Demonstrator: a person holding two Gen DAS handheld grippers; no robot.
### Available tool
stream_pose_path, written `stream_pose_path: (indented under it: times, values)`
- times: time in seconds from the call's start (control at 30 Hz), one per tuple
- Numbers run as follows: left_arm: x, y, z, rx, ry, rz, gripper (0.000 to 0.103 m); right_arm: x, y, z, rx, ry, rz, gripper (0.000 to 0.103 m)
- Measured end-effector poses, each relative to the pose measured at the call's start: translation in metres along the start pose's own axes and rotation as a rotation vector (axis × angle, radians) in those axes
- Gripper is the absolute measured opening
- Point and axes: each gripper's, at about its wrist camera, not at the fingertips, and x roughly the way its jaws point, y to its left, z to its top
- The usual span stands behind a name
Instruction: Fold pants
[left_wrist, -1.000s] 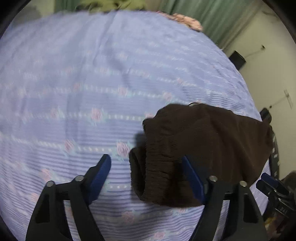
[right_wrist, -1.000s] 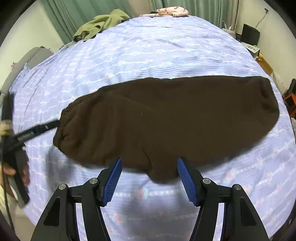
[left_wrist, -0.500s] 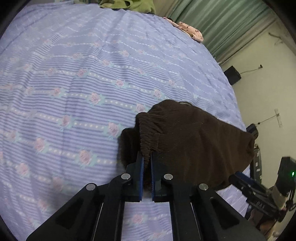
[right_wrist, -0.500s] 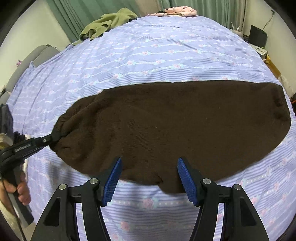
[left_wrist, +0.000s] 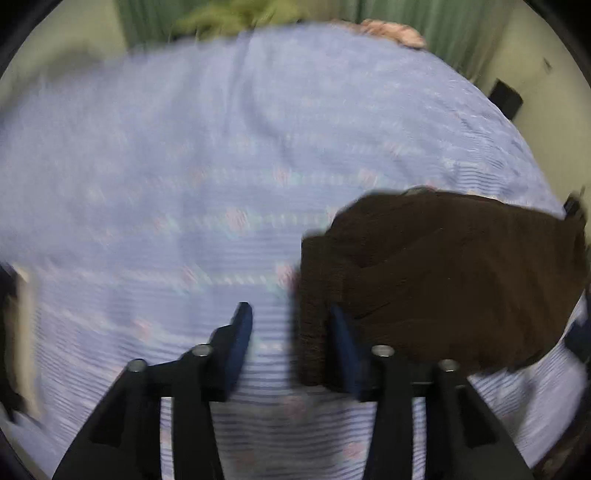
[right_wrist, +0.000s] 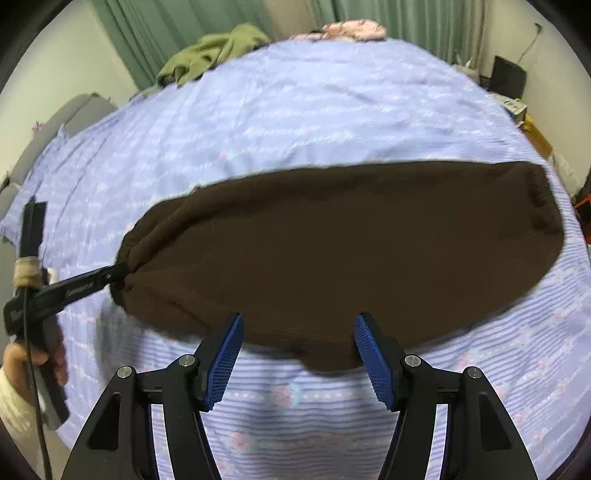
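Dark brown pants (right_wrist: 351, 251) lie folded lengthwise on a lilac striped bedsheet (right_wrist: 295, 110). In the blurred left wrist view the pants (left_wrist: 443, 277) lie at the right, with their waistband end between the fingers. My left gripper (left_wrist: 291, 332) is open around that edge; it also shows in the right wrist view (right_wrist: 92, 284) touching the waistband corner. My right gripper (right_wrist: 298, 347) is open and empty, just in front of the pants' near edge at the middle.
An olive-green garment (right_wrist: 210, 51) and a pink patterned item (right_wrist: 351, 29) lie at the bed's far end by green curtains. A dark box (right_wrist: 508, 77) stands by the wall at the right. The bed's right edge is close to the pants' leg end.
My left gripper was open, shut on the waistband half a second ago, and has now opened again. The view is blurred from motion. My right gripper stayed open near the pants' front edge.
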Motion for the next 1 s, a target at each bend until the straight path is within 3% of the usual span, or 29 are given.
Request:
stream_pose_path:
  times: [0.07,0.17,0.23,0.37,0.5,0.7,1.0]
  values:
    - [-0.034,-0.014,0.001,0.042,-0.077,-0.033,0.058,-0.020,-0.017,0.000,0.019,-0.073,-0.015,0.065]
    - [-0.059,-0.035,0.005,0.061,-0.109,-0.142,0.059,-0.042,-0.045,0.003,0.042,-0.157,-0.073,0.081]
    - [-0.068,-0.062,0.009,0.093,-0.130,-0.216,0.059,-0.060,-0.075,0.008,0.072,-0.224,-0.144,0.081]
    - [-0.064,-0.123,0.019,0.164,-0.150,-0.314,0.059,-0.074,-0.129,0.023,0.130,-0.285,-0.222,0.082]
    - [-0.045,-0.177,0.028,0.200,-0.122,-0.399,0.059,-0.072,-0.183,0.049,0.166,-0.337,-0.276,0.082]
    - [-0.022,-0.230,0.027,0.225,-0.067,-0.438,0.059,-0.028,-0.246,0.077,0.194,-0.284,-0.279,0.082]
    - [0.004,-0.260,0.022,0.242,-0.025,-0.423,0.058,0.043,-0.310,0.082,0.293,-0.165,-0.204,0.082]
